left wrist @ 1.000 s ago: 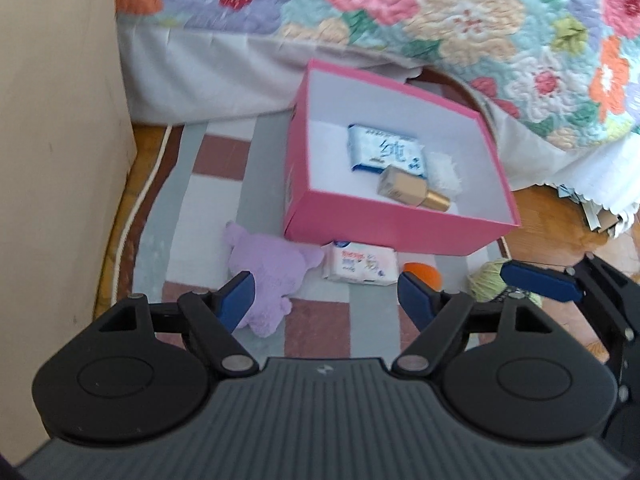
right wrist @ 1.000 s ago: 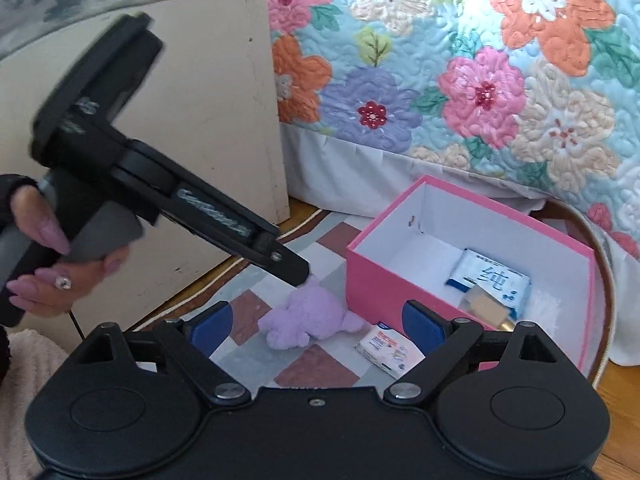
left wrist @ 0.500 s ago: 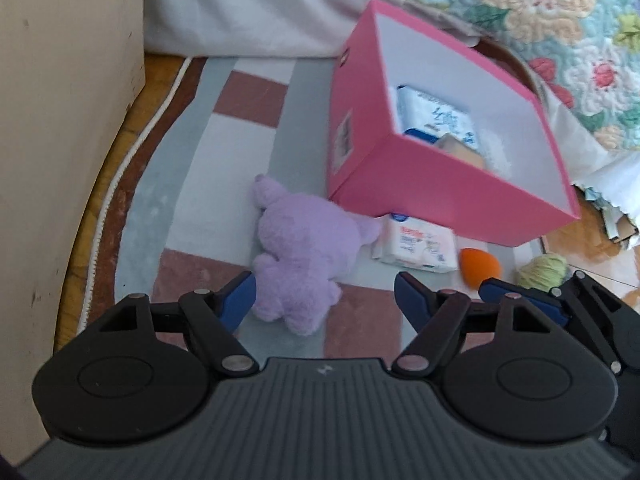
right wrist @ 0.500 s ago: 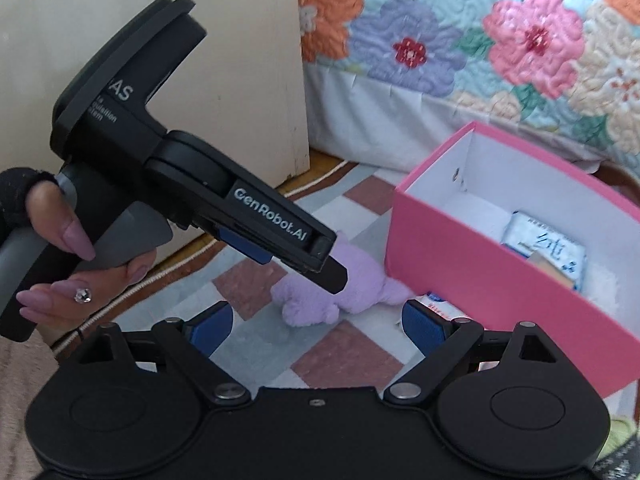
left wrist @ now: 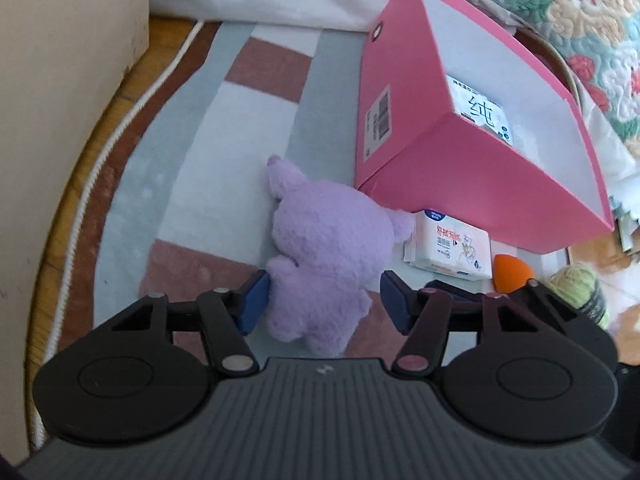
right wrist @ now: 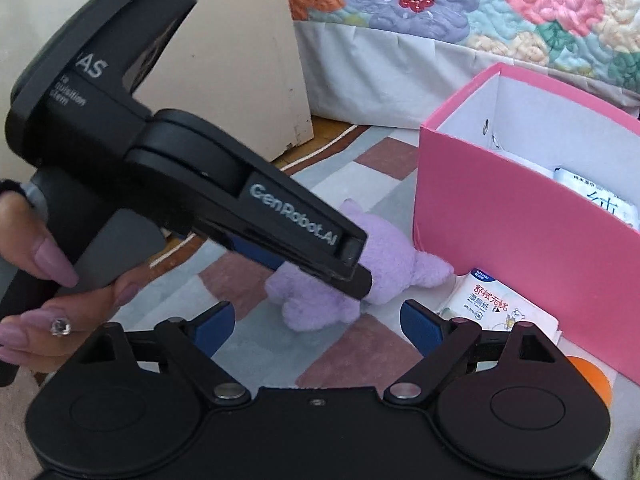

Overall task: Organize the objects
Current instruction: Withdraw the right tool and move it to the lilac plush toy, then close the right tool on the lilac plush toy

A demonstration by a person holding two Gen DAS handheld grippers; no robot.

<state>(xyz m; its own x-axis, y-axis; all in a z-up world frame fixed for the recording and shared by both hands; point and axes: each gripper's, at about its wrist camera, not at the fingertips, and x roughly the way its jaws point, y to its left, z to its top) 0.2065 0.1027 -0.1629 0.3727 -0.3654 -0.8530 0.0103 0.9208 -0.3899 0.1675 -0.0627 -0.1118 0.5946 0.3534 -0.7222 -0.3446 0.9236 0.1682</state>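
Note:
A purple plush toy (left wrist: 328, 240) lies on the rug beside the pink box (left wrist: 460, 188). My left gripper (left wrist: 324, 300) points down over it, its jaws closing with the toy's lower body between them. The left pad (left wrist: 254, 300) touches the fur, while a small gap shows at the right pad. From the right wrist view the left gripper (right wrist: 356, 276) reaches onto the plush toy (right wrist: 384, 256), held by a hand (right wrist: 48, 280). My right gripper (right wrist: 316, 320) hovers open above the rug with nothing in it. A pink-and-white tissue pack (left wrist: 448, 248) lies against the box.
Inside the box lies a white wipes pack (left wrist: 480, 108). An orange sponge (left wrist: 510, 276) and a green yarn ball (left wrist: 576, 284) sit right of the tissue pack. A beige cabinet (left wrist: 60, 80) stands left of the checked rug (left wrist: 224, 140). A floral-quilted bed (right wrist: 460, 4) stands behind.
Both grippers have sunk toward the rug. The left gripper has come down over the plush toy and its jaws have narrowed around it. The right gripper stays wide.

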